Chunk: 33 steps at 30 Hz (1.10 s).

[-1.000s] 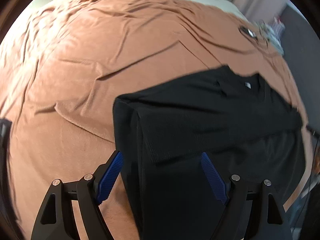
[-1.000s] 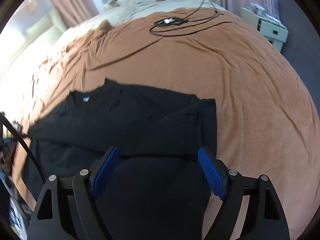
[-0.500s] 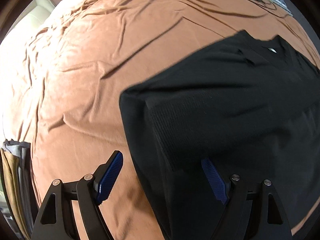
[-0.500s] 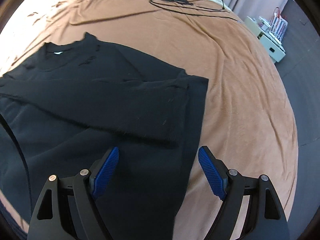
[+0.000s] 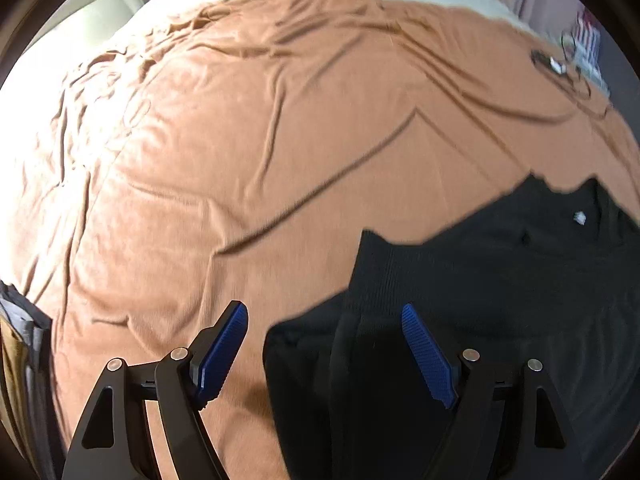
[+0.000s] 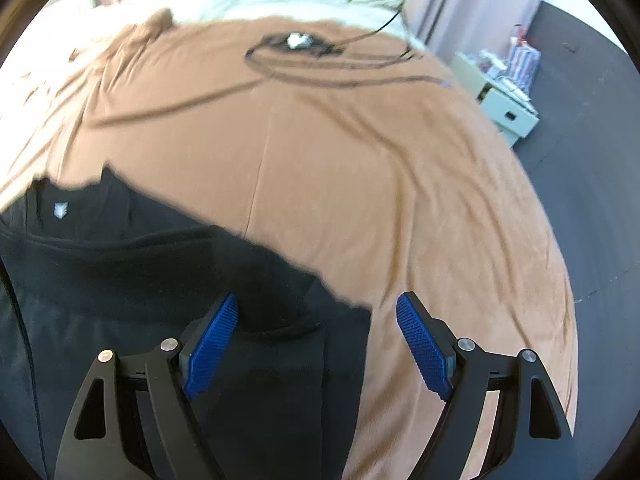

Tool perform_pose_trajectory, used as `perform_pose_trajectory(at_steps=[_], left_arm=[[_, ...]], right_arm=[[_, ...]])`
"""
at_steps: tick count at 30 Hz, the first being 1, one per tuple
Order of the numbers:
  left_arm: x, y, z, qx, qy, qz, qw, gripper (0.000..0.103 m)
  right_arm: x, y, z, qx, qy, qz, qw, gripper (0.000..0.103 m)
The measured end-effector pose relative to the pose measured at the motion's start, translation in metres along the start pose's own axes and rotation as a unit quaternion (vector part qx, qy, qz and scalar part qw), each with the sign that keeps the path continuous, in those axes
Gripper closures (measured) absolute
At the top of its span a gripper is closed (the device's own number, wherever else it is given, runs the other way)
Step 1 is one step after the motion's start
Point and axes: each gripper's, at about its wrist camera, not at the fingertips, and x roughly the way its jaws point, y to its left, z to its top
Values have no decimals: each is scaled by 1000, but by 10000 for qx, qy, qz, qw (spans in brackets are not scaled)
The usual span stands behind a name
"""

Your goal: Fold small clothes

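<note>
A black shirt (image 5: 500, 280) lies flat on the brown bedspread (image 5: 280, 140), both sleeves folded in over its body, collar with a white label away from me. My left gripper (image 5: 325, 344) is open and empty, low over the shirt's left folded edge. In the right wrist view the same shirt (image 6: 120, 280) fills the lower left. My right gripper (image 6: 318, 344) is open and empty over the shirt's right folded edge, one finger above the cloth, the other above the bedspread (image 6: 360, 160).
A black cable coil with a white plug (image 6: 296, 44) lies at the far side of the bed. White drawers (image 6: 508, 112) stand on the dark floor to the right. Folded grey and tan cloth (image 5: 20, 352) hangs at the bed's left edge.
Both grippers have swung outward: the left view now shows more bedspread to the left, the right view more to the right. Both stay open and empty. The shirt has not moved.
</note>
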Motion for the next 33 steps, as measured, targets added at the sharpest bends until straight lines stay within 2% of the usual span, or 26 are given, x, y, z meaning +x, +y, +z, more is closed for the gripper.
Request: perform_pose_trajectory(at_steps=[4,6,9,12,16,19,21,23,24,25,27,29,31,33], left_arm=[[-8,7,7,-174,-186,-311,9992,26],[-4,5,2,-209,-150,-491,9985,33],[6,5,4,-249,-23,-631,9977,37],[17,1,0,-369,106,-911,9951,39],[31,-4,-5,-410,259,-948,9943,44],[33,-5,-6,-459,191,-1032,9934,50],[33,-5,-4,-476,158,-1153,9921,67],[32,-7,-1,-452,89,-1179,9920,74],[31,-8,0,-421,52,-1150,9925,84],[30,-9,0,-405,5,-1148,9926,88],[25,-8,-1,-386,-107,-1159,9925,92],[17,-10,-3,-267,-273,-1095,9932,93],[7,-9,-4,-231,-437,-1051,9932,93],[-3,-5,-4,-285,-573,-1090,9920,93]], right_arm=[[-8,-8,-4,233,-255,378,9987,26],[-5,-11,-8,249,-198,548,9980,37],[5,-17,-17,358,-5,915,9952,51],[19,-19,-23,404,182,1206,9917,52],[39,-19,-22,388,357,1264,9906,52],[47,-19,-14,385,405,1299,9900,56],[53,-20,-7,427,429,1338,9892,56],[60,-18,1,519,492,1353,9882,56],[62,-20,5,570,520,1373,9875,62],[65,-20,9,626,557,1428,9862,67],[68,-20,10,603,565,1490,9854,86],[65,-18,12,493,452,1323,9889,96],[54,-17,12,510,292,1258,9903,98],[41,-10,11,394,184,979,9943,100]])
